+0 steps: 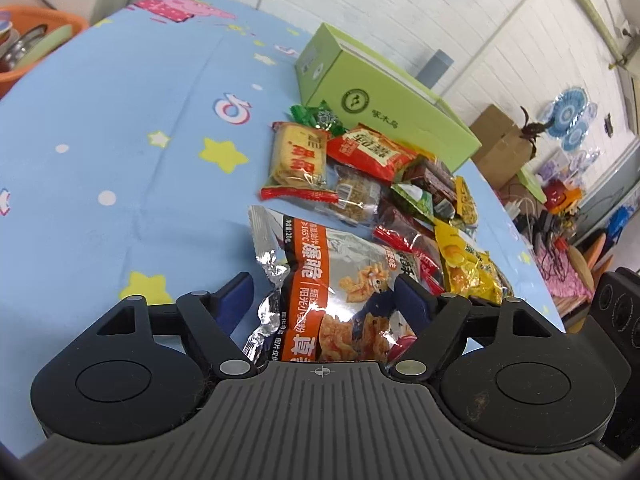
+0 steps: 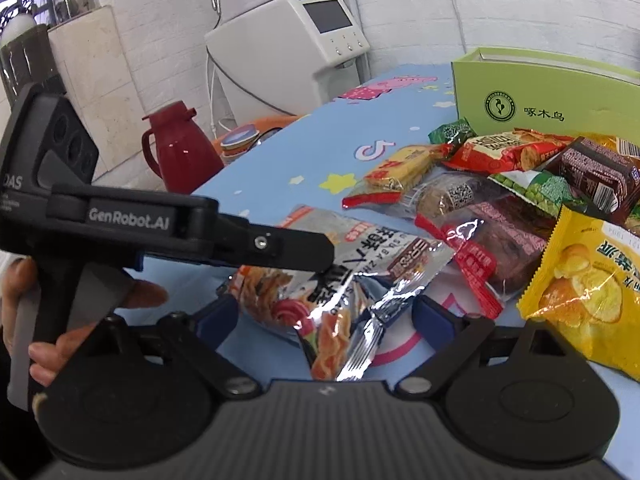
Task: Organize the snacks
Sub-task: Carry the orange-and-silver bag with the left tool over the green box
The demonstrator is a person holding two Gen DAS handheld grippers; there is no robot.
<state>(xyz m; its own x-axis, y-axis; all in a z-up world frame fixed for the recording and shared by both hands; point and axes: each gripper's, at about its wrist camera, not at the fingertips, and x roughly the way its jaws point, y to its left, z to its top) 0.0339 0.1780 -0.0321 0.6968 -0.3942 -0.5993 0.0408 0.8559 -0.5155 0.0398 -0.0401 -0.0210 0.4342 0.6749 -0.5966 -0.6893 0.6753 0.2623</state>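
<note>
The silver-and-orange snack bag [image 1: 340, 280], long axis running near to far, is straddled by the left gripper [image 1: 326, 300], fingers wide, while the right gripper [image 2: 324, 320] is held wide too.

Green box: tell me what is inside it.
The green box stands open-topped at the far side of the snack pile. Only pale inner walls along its rim show; its front wall hides the interior, so whether it holds anything cannot be seen.
</note>
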